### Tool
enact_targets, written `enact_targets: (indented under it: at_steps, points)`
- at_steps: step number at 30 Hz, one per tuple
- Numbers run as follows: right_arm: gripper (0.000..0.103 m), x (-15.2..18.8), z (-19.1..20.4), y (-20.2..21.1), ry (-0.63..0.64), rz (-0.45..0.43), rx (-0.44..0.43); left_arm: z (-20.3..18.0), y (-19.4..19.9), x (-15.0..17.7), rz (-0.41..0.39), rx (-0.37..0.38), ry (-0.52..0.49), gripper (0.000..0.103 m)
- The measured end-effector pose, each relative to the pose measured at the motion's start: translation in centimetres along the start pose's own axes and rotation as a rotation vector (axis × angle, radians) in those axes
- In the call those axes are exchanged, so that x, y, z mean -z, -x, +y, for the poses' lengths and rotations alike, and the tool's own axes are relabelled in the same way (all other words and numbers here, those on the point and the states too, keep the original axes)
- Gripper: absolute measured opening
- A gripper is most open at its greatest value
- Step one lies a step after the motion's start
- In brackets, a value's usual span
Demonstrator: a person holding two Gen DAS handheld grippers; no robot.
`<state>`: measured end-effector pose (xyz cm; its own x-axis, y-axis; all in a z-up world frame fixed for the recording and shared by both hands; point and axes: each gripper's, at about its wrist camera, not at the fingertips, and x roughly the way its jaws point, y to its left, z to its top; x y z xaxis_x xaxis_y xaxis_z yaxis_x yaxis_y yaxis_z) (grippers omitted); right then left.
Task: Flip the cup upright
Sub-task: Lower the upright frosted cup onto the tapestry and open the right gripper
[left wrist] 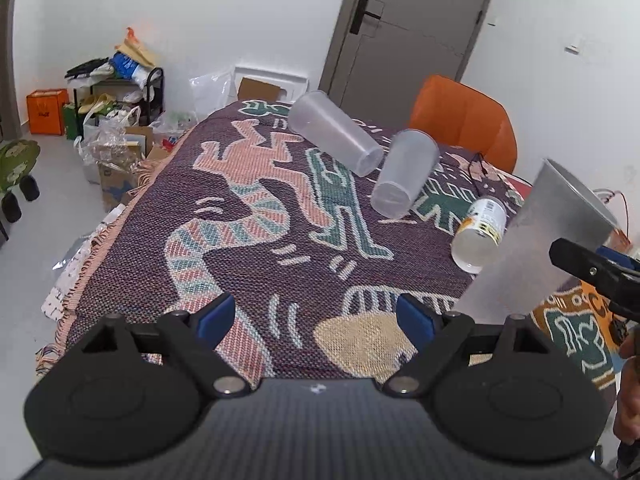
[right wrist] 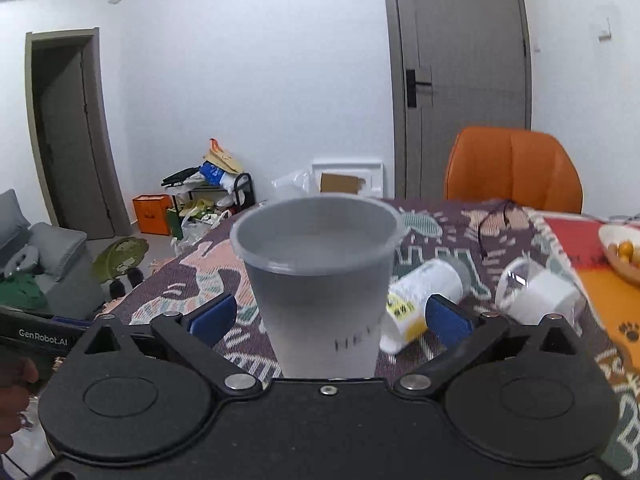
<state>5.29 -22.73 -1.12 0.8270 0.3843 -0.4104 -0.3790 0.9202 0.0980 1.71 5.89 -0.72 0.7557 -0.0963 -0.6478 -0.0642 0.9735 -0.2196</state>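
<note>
A frosted grey plastic cup (right wrist: 318, 280) stands mouth up between the fingers of my right gripper (right wrist: 332, 318), whose jaws are wide and clear of its sides. The same cup (left wrist: 536, 240) shows at the right of the left wrist view, with my right gripper's finger (left wrist: 588, 268) beside it. My left gripper (left wrist: 316, 318) is open and empty above the patterned tablecloth (left wrist: 240, 240). Two clear cups (left wrist: 334, 132) (left wrist: 406, 172) and a labelled cup (left wrist: 480, 232) lie on their sides further back.
An orange chair (right wrist: 514, 168) stands at the table's far side. A clear cup with a white insert (right wrist: 538, 294) lies at the right, near a bowl of orange fruit (right wrist: 620, 252). A black cable (right wrist: 486, 224) lies on the cloth. Clutter and boxes (left wrist: 112, 120) sit on the floor left.
</note>
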Motion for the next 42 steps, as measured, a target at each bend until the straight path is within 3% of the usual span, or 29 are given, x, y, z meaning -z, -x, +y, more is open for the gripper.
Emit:
enact_targets:
  at_steps: [4, 8, 26, 42]
  points:
    - [0.103, 0.7, -0.2, 0.9, -0.017, 0.021, -0.002, -0.9, 0.8, 0.8, -0.024, -0.001, -0.031, 0.088]
    - [0.103, 1.4, -0.5, 1.9, -0.031, 0.027, -0.008, -1.5, 1.8, 1.8, -0.059, -0.004, -0.058, 0.096]
    - [0.103, 3.5, -0.9, 7.3, -0.089, 0.064, -0.016, -2.3, 5.9, 4.7, -0.057, -0.055, -0.093, 0.097]
    - [0.103, 3.6, 0.9, 12.9, -0.047, 0.039, -0.051, -2.8, 11.5, 6.1, -0.114, -0.032, -0.128, 0.097]
